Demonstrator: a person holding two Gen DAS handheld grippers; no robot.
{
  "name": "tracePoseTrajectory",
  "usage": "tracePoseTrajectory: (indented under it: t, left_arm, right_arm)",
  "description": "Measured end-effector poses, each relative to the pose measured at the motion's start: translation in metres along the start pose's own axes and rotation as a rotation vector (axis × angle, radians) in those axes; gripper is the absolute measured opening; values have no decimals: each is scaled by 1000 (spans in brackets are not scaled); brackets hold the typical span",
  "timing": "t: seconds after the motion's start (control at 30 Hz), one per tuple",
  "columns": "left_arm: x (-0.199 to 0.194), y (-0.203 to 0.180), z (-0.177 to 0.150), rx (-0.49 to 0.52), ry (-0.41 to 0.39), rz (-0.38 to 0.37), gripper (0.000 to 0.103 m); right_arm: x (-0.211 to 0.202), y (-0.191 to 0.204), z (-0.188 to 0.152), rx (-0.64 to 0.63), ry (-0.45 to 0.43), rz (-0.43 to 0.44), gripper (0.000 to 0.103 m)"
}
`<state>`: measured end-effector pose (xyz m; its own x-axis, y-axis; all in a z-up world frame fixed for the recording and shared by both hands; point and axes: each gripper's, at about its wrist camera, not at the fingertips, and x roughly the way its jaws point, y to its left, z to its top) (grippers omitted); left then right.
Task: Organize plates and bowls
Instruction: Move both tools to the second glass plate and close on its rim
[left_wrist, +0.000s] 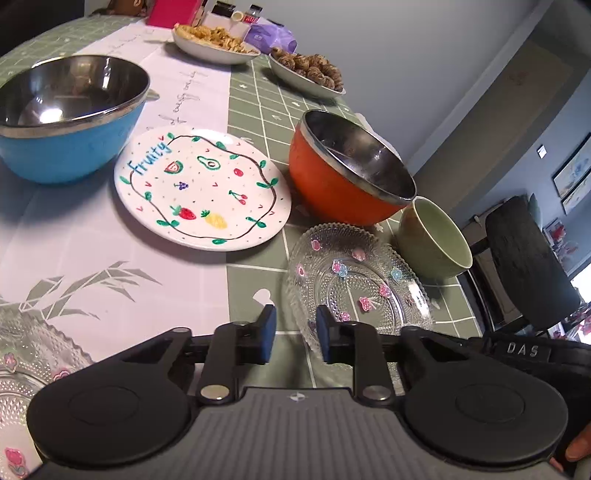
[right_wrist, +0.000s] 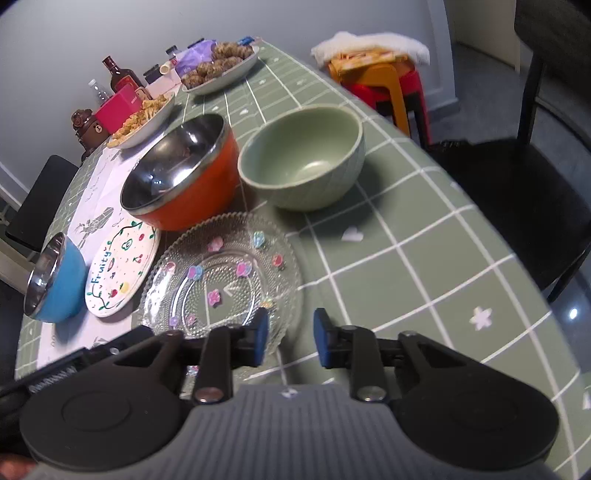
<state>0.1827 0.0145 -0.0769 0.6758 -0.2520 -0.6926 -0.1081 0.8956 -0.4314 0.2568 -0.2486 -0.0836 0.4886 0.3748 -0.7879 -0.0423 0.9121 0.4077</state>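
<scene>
"fruity" on painted plate (left_wrist: 202, 190), perhaps "das" on wrist strap (left_wrist: 522, 349)

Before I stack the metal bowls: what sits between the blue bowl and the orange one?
The white fruit-patterned plate lies between the blue bowl and the orange bowl, clearest in the left wrist view.

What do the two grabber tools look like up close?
Both match. The left gripper and the right gripper each have two black fingers tipped with blue pads, silver pivot bolts, two round black discs and a ribbed grey body. White letters "DAS" mark the black part to the right in the left gripper's view.
</scene>
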Motion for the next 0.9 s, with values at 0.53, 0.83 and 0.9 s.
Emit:
tracePoseTrajectory:
  t: [0.53,0.83,0.9]
  left_arm:
    - [-22,-20,-23,74,12,72,13]
    - [-22,-11,-24,39,6,64,24]
    - [-20,-5,-22,19,-7,50,25]
  right_arm:
    - [-16,12,-20,-32,53,-61,11]
    - [-20,8,-22,-50,35,-97,29]
    - [-18,7,-19,-54,23,-95,30]
